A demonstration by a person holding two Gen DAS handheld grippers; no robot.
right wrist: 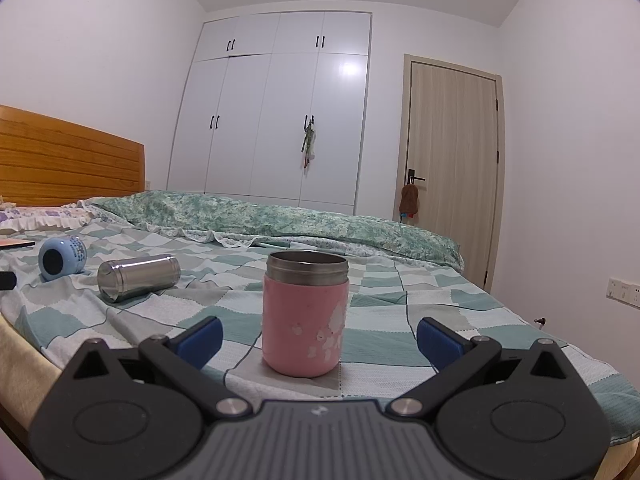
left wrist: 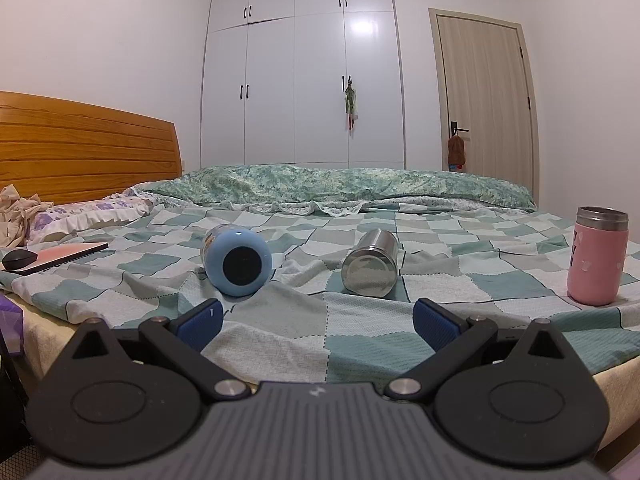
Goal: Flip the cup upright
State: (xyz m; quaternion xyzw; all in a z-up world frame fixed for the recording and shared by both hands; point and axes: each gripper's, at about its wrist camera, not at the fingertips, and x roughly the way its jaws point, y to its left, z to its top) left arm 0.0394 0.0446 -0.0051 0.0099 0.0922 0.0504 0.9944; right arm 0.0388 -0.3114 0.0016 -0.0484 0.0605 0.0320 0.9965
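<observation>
Pink cup's (left wrist: 597, 256) lettering perhaps edge-cropped

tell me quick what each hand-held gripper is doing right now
Left hand-held gripper: open, holding nothing.
Right hand-held gripper: open, empty, its fingers either side of the upright pink cup.

Checkered green bedsheet (left wrist: 280, 344) fills the lower half, rumpled floral quilt (left wrist: 340, 184) across mid-frame. Wooden headboard (left wrist: 80, 148) on the left, white wardrobe (left wrist: 300, 72) top center, door (left wrist: 484, 96) on the right. Black mouse (left wrist: 19, 260) far left.
</observation>
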